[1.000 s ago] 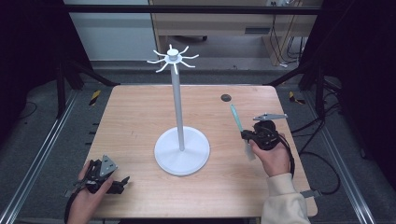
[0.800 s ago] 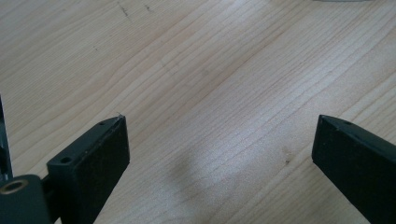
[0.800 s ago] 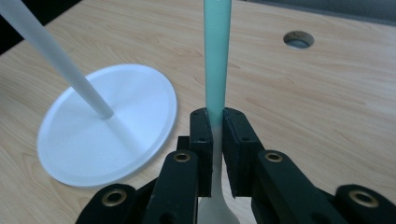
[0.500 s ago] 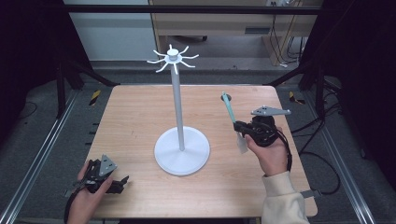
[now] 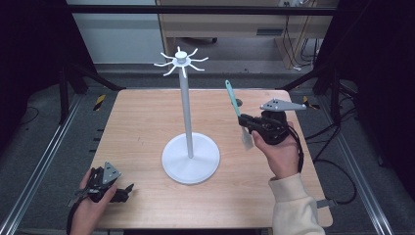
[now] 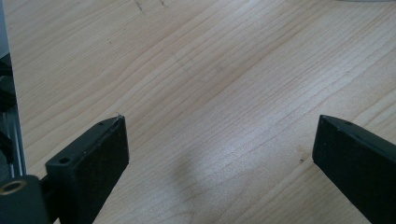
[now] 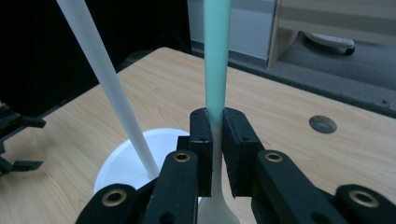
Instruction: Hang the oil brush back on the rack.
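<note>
right gripper (image 5: 248, 128): I have it clenched on spatula (image 5: 232, 100), handle up
rack hooks (image 5: 181, 60): up-left of handle tip, right hand nearer
left gripper (image 5: 123, 190): released, resting on table (image 5: 137, 127)

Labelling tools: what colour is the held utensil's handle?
Mint green handle, clearest in the right gripper view.

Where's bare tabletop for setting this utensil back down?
Bare wood lies left of the white stand, between its base and the table's left edge, and along the far edge behind it. The near-left corner is taken by the left gripper; the right gripper hangs over the right side.
</note>
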Demonstrator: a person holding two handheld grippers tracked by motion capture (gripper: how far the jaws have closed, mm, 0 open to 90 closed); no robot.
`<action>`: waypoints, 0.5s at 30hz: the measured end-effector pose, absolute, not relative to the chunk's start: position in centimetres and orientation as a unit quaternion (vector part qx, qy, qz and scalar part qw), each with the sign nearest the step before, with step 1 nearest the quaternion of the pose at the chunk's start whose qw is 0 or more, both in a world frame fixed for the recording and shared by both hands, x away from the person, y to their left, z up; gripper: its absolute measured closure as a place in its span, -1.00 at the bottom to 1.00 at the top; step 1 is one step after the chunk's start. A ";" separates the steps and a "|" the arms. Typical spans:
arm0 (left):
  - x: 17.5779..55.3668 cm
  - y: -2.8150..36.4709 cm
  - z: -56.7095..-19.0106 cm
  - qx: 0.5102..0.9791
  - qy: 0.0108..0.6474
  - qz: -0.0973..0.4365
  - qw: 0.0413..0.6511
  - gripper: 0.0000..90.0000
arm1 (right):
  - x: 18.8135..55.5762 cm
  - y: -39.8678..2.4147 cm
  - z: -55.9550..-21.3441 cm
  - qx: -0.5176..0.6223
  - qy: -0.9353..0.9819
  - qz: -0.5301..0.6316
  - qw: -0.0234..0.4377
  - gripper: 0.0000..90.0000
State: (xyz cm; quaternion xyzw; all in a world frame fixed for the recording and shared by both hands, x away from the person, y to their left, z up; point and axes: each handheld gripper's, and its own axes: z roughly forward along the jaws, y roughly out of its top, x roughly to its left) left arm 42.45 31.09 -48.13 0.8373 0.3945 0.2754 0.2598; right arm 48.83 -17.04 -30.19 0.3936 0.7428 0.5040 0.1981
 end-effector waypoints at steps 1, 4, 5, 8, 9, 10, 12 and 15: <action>42.5 31.1 -48.1 0.836 0.397 0.276 0.261 -0.93 | 48.9 -17.0 -30.0 0.391 0.741 0.509 0.197 0.84; 42.5 31.3 -48.1 0.832 0.403 0.277 0.261 -0.93 | 49.2 -16.6 -29.6 0.384 0.741 0.515 0.197 0.84; 42.6 31.4 -48.1 0.831 0.404 0.278 0.261 -0.93 | 49.3 -16.5 -29.5 0.382 0.741 0.517 0.196 0.84; 42.7 31.5 -48.1 0.829 0.407 0.279 0.263 -0.93 | 49.5 -16.1 -29.6 0.377 0.742 0.519 0.195 0.84; 42.7 31.5 -48.1 0.829 0.407 0.279 0.263 -0.93 | 49.5 -16.1 -29.6 0.377 0.741 0.521 0.194 0.84; 42.6 31.5 -48.1 0.830 0.406 0.279 0.263 -0.93 | 49.4 -16.0 -29.6 0.376 0.741 0.522 0.194 0.84; 42.6 31.5 -48.0 0.829 0.405 0.280 0.264 -0.93 | 49.1 -16.0 -29.5 0.374 0.739 0.525 0.195 0.84; 42.5 31.5 -47.9 0.828 0.404 0.284 0.265 -0.93 | 48.7 -16.0 -29.1 0.371 0.733 0.534 0.199 0.84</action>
